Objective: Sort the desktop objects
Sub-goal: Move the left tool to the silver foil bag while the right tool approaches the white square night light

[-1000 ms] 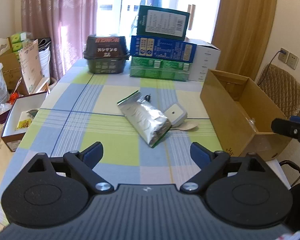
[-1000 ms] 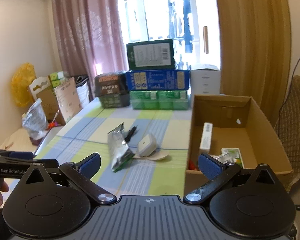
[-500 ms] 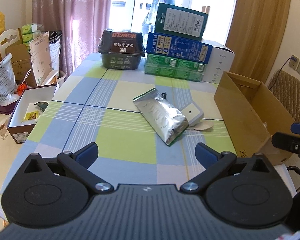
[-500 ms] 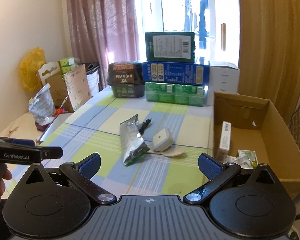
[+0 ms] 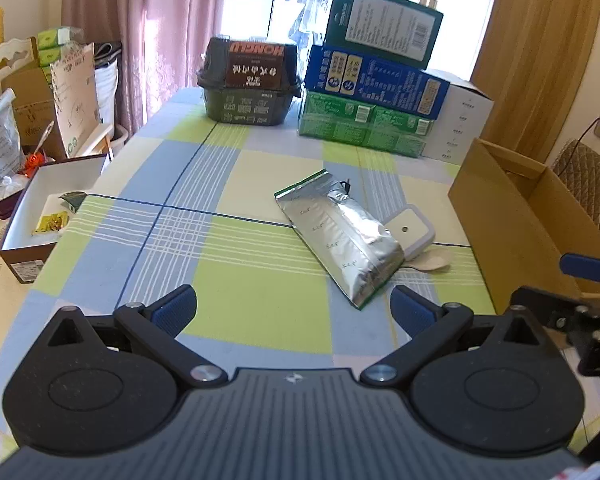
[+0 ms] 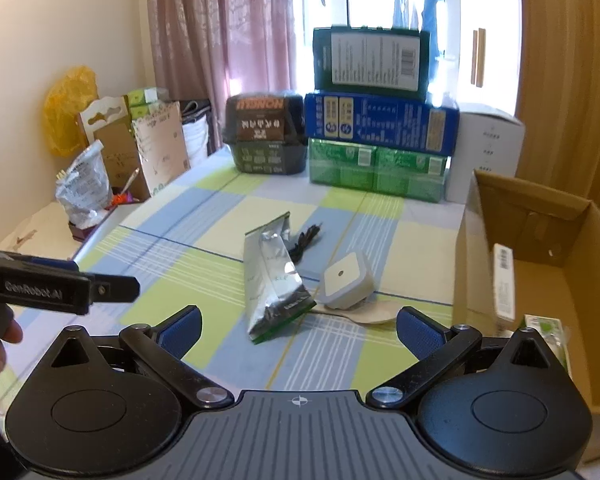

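A crinkled silver foil pouch with a green edge lies flat near the middle of the checked tablecloth, touching a white square plastic device that rests on what seems to be a pale wooden spoon. The pouch looks light, soft and slippery, so pinching across its narrower width should hold best. The left gripper has just widened fully, nothing between its jaws, angled down toward the pouch. The right gripper also gapes empty beside the open brown cardboard box.
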A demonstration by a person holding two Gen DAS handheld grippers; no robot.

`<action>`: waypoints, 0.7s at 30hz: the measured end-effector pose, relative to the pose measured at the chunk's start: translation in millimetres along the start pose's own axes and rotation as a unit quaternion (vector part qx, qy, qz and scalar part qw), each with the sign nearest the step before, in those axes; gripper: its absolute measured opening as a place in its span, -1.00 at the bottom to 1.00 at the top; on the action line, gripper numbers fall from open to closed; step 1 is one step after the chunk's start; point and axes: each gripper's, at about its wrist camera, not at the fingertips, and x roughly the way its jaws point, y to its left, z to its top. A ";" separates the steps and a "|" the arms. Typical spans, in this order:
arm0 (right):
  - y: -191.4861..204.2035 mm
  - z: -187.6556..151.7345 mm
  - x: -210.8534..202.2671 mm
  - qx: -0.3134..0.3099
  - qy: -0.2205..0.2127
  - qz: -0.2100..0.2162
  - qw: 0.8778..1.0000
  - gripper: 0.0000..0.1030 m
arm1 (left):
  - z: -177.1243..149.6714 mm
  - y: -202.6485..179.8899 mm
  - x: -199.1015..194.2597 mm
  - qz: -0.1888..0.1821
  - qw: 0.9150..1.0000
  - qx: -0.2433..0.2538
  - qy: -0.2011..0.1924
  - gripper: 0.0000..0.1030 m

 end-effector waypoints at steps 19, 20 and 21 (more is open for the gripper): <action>-35.5 1.0 106.7 -0.005 0.027 -0.067 0.997 0.50 | 36.9 1.4 115.1 -0.042 0.999 -0.002 0.027 0.97; -37.7 -0.5 110.0 -0.002 0.031 -0.069 0.997 0.50 | 38.7 0.6 120.7 -0.048 0.998 -0.007 0.030 0.97; -38.7 -1.9 112.7 -0.001 0.034 -0.071 0.997 0.50 | 40.5 -1.1 126.1 -0.053 0.998 -0.011 0.032 0.97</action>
